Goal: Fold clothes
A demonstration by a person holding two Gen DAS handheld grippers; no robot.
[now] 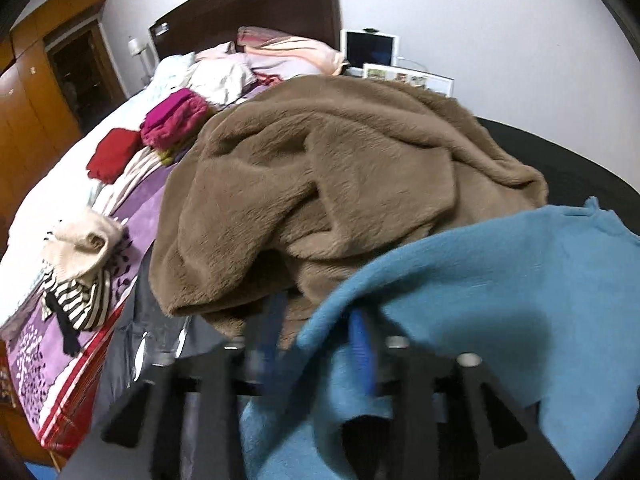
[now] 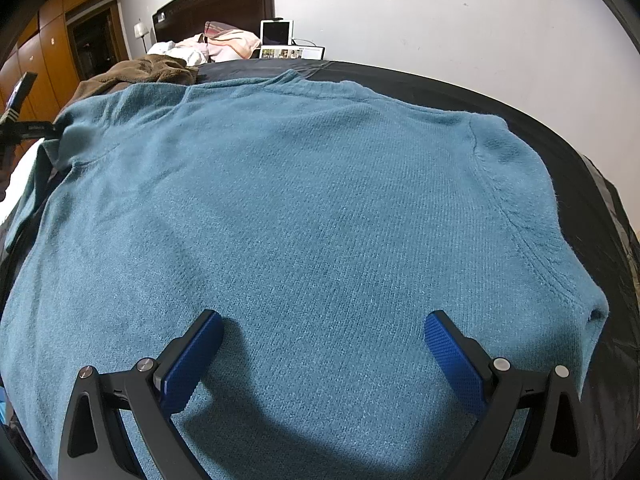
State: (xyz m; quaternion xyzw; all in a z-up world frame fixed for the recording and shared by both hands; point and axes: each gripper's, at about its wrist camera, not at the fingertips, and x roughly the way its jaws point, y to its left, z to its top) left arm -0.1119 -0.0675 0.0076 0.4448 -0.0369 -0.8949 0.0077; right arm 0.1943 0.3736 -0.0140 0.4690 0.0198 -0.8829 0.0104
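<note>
Spread flat across dark bedding, blue sweater, neckline at the far edge, one sleeve folded in at the right side. Directly above its near hem, right gripper, blue pads set wide apart, nothing between them, shadow thrown on the knit below. At the sweater's left edge, left gripper, fingers drawn close together with a fold of blue knit pinched between them (motion blur hides the exact contact, though the lifted cloth drapes over the right-hand finger). Just beyond that raised fold, brown fleece blanket, heaped and rumpled, touching the sweater's far-left corner. Further left on the bed, purple patterned sheet, with a cream and striped bundle, a red folded garment and a magenta stack lying well apart on it. At the far end, pink pillows against a dark headboard, a white tablet beside them, wooden wardrobe along the left wall.
</note>
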